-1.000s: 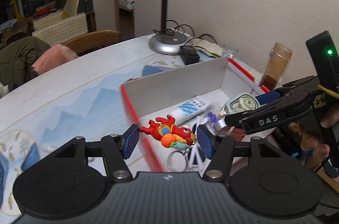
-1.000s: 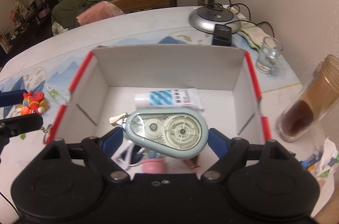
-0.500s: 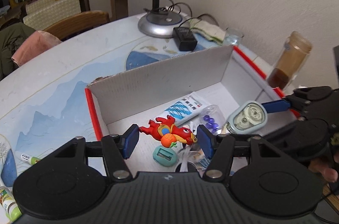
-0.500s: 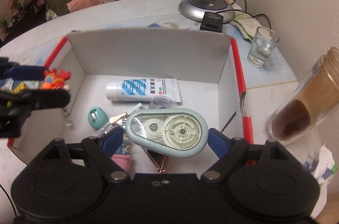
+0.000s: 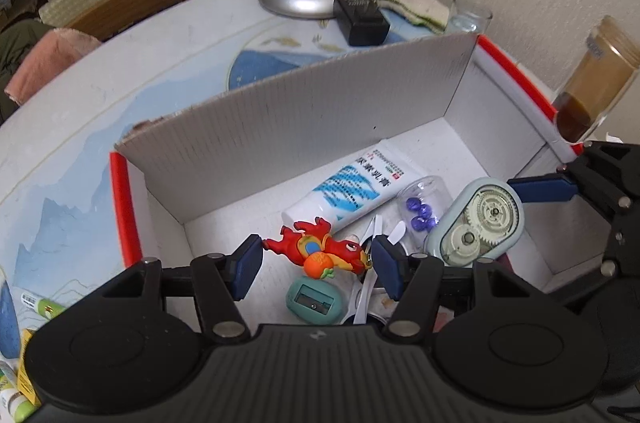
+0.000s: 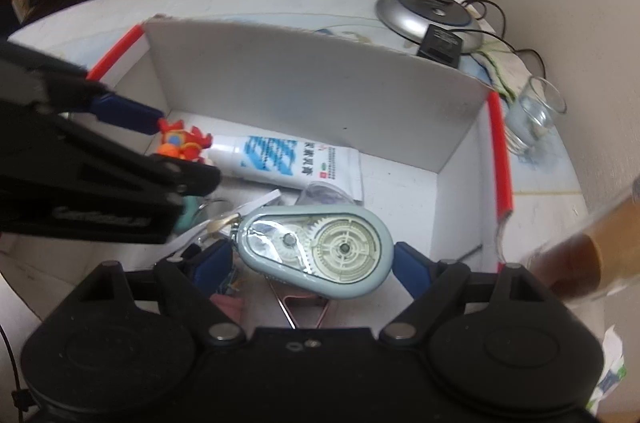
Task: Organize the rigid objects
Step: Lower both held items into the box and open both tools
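Cardboard box point(image 5: 304, 119), white inside with red edge strips, sits on the round table point(image 5: 120, 71); both grippers hang over it. Left gripper point(image 5: 318, 257) pinches a red toy keychain point(image 5: 316, 251) between its blue pads, held above the box floor near the left wall. Right gripper point(image 6: 312, 255) clamps a pale blue correction tape dispenser point(image 6: 316, 249) by its two ends, held flat, low over the box's near right part. Already lying in the box: a white and blue tube point(image 5: 348, 189), a clear capsule with purple beads point(image 5: 422, 203), a teal sharpener point(image 5: 314, 303), a pink paper clip point(image 6: 304, 307).

Step in hand looks like the drop-off of both items. To do it well: lower each gripper close to the floor before spreading its fingers, so nothing bounces out. Aim the keychain at the bare patch left of the tube, not onto the sharpener. Set the dispenser down towards the bare right side. Release one at a time and keep the two grippers apart, they are close here. Outside, a jar of brown liquid point(image 5: 592, 83) stands just beside the right wall, so lift out straight.
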{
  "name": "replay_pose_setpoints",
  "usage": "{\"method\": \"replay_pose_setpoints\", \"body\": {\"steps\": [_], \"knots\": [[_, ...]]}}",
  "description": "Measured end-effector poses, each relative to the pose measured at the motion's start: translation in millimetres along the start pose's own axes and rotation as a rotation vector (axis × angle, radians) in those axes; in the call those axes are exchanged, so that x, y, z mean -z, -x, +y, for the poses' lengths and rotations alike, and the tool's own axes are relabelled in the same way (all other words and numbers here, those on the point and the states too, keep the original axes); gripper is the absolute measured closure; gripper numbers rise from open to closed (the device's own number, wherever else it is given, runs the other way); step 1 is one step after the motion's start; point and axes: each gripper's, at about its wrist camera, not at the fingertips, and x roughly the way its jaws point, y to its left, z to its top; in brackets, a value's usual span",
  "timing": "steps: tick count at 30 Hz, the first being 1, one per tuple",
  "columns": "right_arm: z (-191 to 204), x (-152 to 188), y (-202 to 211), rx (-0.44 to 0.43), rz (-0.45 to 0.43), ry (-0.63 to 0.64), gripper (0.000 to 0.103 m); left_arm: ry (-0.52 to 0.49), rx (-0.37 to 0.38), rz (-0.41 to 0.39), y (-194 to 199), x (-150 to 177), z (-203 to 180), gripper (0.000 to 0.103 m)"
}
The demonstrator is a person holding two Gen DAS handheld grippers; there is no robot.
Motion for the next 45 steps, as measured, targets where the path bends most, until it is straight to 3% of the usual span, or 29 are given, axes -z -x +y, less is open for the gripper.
{"method": "replay_pose_setpoints", "body": {"steps": [26, 38, 45], "knots": [[7.8, -1.2, -8.2, -0.015, 0.041, 0.045, 0.017, 0.074, 0.043, 0.151, -39.0, -2.0, 2.3, 0.041], [0.9, 2.2, -5.6, -0.045, 0.04, 0.002, 0.015, 0.053, 0.027, 0.141, -31.2, 0.4, -2.2, 0.041], [-1.7, 6.2, 4.7, -0.052, 0.021, -0.021, 0.014, 0.044, 0.037, 0.093, -12.1, 6.1, -3.9, 0.041]]}}
